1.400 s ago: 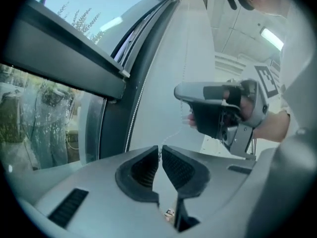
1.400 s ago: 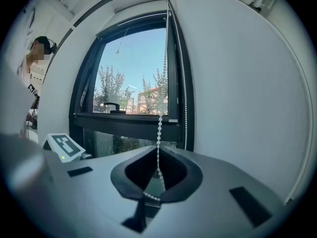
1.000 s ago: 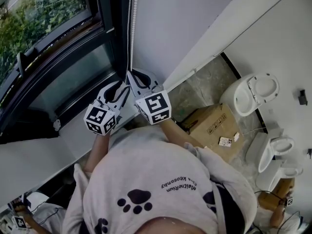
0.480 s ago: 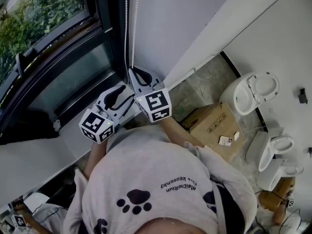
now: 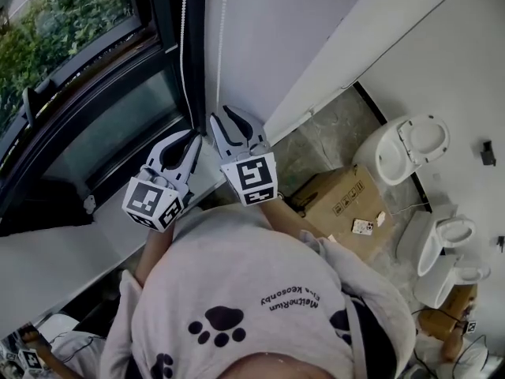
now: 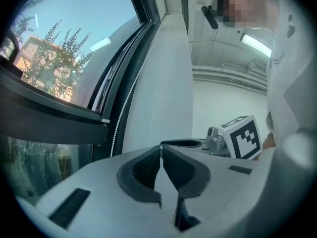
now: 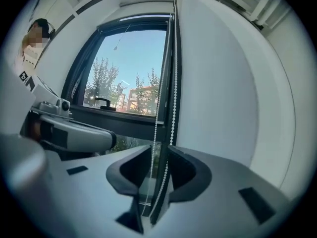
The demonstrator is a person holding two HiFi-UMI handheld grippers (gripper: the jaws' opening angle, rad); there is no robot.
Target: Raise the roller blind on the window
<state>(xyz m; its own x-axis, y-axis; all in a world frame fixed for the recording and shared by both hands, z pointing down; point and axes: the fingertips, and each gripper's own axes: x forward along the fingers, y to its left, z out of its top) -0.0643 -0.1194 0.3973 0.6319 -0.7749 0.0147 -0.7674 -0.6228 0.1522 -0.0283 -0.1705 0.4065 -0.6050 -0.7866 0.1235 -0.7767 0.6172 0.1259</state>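
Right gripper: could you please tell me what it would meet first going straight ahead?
The right gripper, fingers just opened, would likely meet the bead chain hanging between them first.

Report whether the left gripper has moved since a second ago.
Yes. The left gripper has shifted left and down the head view, away from the white wall, and looks larger. Its jaws have just been closing; the tips meet, with nothing clearly between them.
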